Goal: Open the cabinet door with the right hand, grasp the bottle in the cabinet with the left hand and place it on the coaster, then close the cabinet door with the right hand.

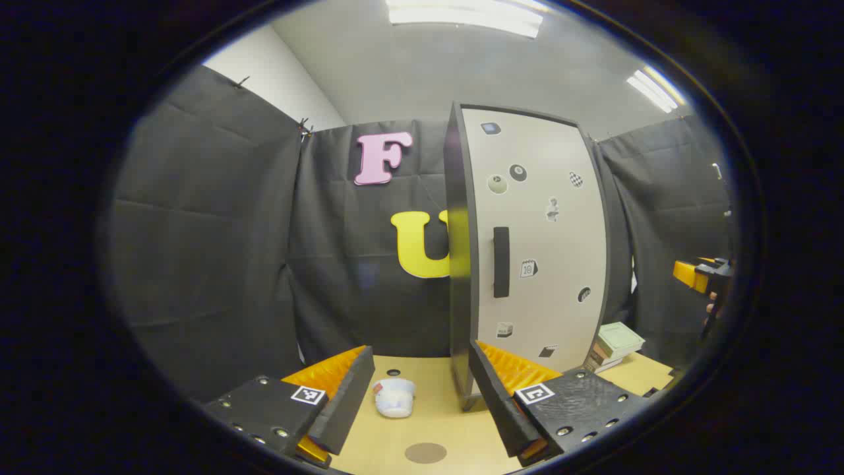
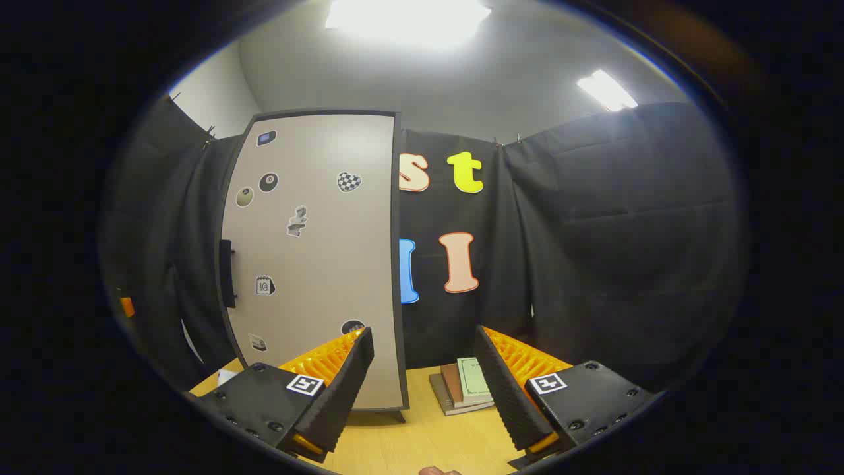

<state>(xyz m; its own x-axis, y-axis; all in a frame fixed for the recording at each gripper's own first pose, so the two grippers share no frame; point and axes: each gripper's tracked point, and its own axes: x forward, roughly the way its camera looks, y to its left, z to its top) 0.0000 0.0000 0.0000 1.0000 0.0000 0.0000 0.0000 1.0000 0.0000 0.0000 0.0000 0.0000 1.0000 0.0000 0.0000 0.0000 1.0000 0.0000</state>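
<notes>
Grey cabinet (image 1: 534,244), one coaster (image 1: 425,452), three books (image 2: 465,386)

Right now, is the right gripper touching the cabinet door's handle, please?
Apart. The right gripper view shows the right gripper open over the table, with the handle far off at the cabinet door edge.

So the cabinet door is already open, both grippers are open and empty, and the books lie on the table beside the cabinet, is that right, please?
Not quite: the cabinet door is closed, flush on the cabinet with its handle facing out, as the left gripper view shows. The rest holds: the left gripper and right gripper are open and empty, and the books lie on the table beside the cabinet.
</notes>
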